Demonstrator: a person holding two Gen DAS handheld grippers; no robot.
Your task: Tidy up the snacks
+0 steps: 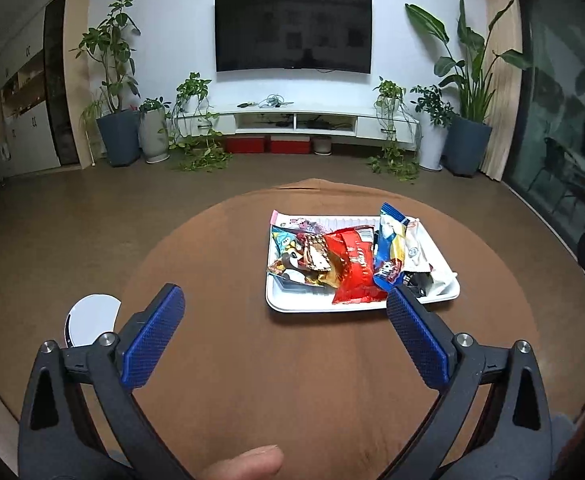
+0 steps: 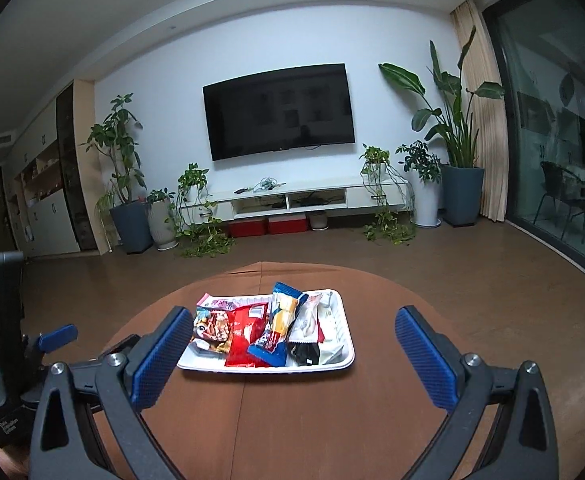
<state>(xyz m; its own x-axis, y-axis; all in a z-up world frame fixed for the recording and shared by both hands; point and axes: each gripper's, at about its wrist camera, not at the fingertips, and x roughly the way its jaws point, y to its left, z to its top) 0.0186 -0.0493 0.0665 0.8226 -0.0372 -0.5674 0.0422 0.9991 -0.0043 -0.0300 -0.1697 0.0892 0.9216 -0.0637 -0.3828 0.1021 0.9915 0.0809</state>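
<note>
White tray (image 1: 288, 304) sitting toward the far right part of the round brown table (image 1: 252, 380), heaped with snack packets: red bag (image 1: 352, 276) in the middle, blue wrapper (image 1: 388, 252) leaning across it, picture packets (image 1: 304, 256) at the left end, white and black wrappers (image 1: 416, 256) at the right. Left gripper (image 1: 285, 308) released, fingers (image 1: 152, 344) spread wide, nothing between them, hanging short of the tray's near rim. Right gripper (image 2: 294, 332) likewise wide open and empty. Probably light, crinkly, slippery film, contents likely crushable. Best pinched at a flat sealed end or corner, top packet first, gently. Thin tray likely flexible; better left flat on the table.
</note>
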